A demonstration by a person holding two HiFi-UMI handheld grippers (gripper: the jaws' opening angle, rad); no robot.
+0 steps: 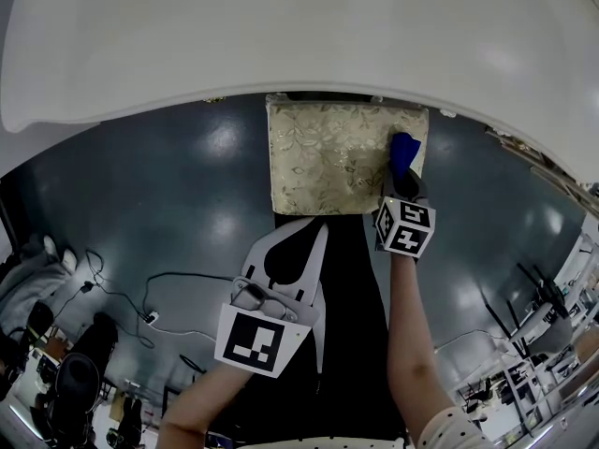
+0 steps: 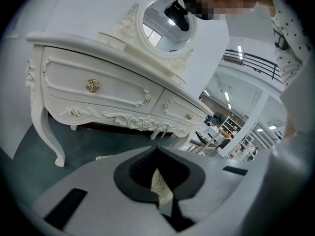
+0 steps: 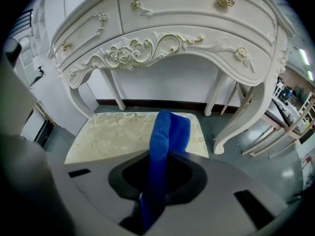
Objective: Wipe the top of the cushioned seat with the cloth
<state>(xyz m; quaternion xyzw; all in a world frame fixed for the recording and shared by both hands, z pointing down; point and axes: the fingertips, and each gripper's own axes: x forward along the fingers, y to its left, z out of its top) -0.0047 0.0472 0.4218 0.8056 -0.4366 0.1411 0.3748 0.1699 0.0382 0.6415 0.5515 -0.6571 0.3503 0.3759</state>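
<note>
- While your right gripper [image 1: 401,183] hovers at the cushioned seat's [image 1: 318,162] far right corner, its fingers [image 3: 216,200] clamp the blue cloth [image 3: 165,146].
- Your left gripper [image 1: 316,237] sits off the seat's near edge, fingers together, empty.
- Wiping seems barely begun; next, sweep the cloth leftward across the seat.

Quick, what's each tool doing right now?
Left tool: closed, empty.
Right tool: closed on the cloth.
</note>
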